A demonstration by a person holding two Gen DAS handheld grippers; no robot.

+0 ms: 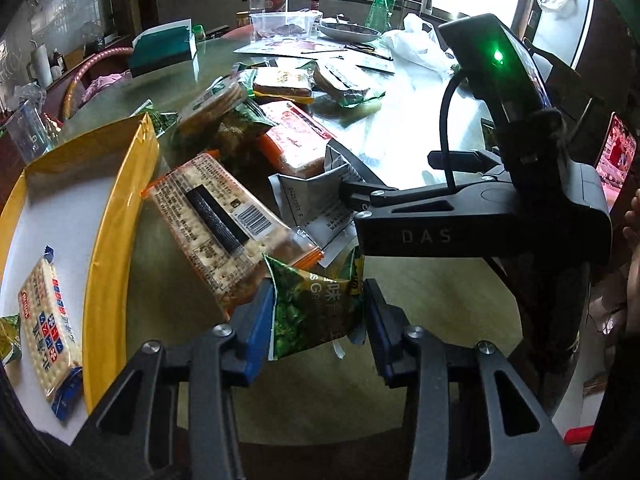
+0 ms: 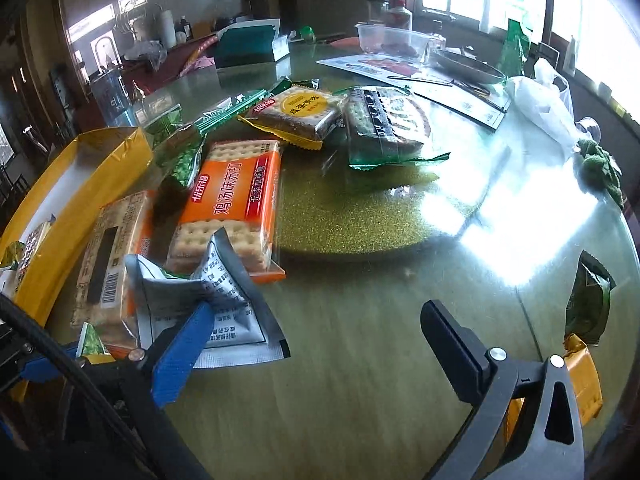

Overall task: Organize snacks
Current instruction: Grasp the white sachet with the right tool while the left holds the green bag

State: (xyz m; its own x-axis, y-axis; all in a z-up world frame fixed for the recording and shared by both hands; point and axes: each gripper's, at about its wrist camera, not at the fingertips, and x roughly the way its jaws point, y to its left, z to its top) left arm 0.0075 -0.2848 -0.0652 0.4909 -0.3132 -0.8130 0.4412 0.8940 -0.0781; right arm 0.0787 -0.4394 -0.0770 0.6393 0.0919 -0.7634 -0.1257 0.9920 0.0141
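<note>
Left wrist view. The left gripper (image 1: 318,312) pinches a green packet (image 1: 316,308) between its blue pads (image 1: 260,320), just above the glass table (image 1: 420,280). At ten o'clock from the packet lies the yellow tray (image 1: 116,216), a shallow box with a white floor. It holds one blue-and-white cracker pack (image 1: 48,332) lying flat, and a second, green wrapper (image 1: 9,336) shows at the tray's left edge, though too little of it is in view to name. A barcode pack (image 1: 228,224) leans against the tray's outer wall, outside it. At twelve o'clock, further packs lie loose in a heap (image 1: 280,120) on the table. At the table's far side stands a clear tub (image 1: 286,24); its contents are blurred.

Right wrist view. The right gripper (image 2: 316,328) has its fingers spread wide, with nothing between them but bare table. Its left finger (image 2: 184,348) lies against a grey sachet (image 2: 216,300), which is not gripped. The orange pack (image 2: 236,192) lies at eleven o'clock, outside the tray. At three o'clock a dark green wrapper (image 2: 588,300) lies alone near the table edge.
</note>
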